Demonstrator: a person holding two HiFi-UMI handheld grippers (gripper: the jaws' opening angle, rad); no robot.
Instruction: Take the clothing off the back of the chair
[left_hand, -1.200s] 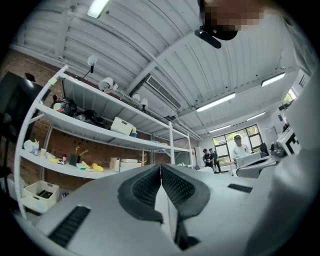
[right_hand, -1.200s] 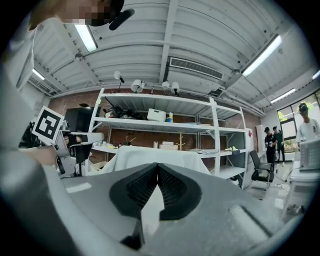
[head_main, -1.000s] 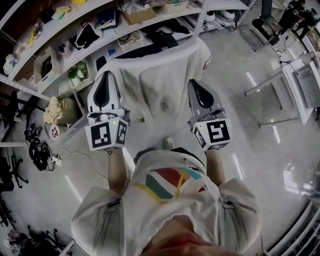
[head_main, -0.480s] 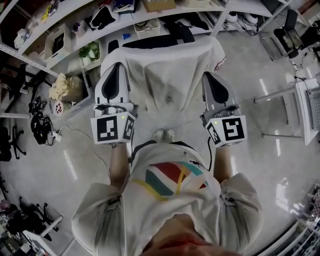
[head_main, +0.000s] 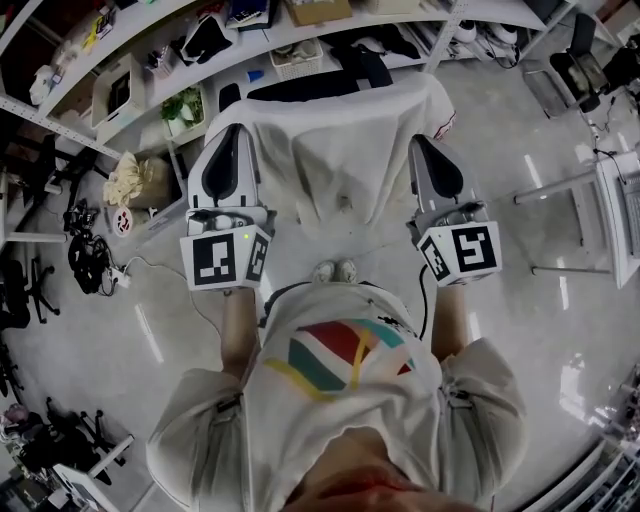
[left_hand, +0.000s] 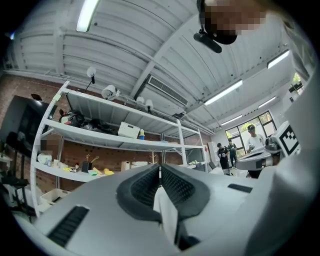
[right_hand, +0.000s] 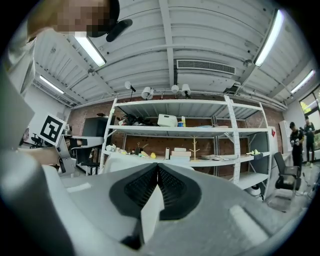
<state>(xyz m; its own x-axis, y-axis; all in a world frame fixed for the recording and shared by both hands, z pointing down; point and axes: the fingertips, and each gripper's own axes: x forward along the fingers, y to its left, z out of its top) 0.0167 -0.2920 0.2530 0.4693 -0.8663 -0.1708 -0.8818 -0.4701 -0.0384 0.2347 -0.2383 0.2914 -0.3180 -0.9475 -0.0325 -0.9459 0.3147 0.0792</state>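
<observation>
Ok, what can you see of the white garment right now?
The white garment is soft, plain cloth, spread wide and hanging in loose folds. The left gripper is shut on its left side, the right gripper on its right side, each pinching a fold of cloth. A small red mark shows at its right edge, a small grey one low in the middle. Whether its top touches the dark chair behind it, I cannot tell.

The white garment (head_main: 340, 150) hangs spread wide at my twelve o'clock, pinched at both side edges, with the dark chair (head_main: 300, 87) just beyond its top.
</observation>
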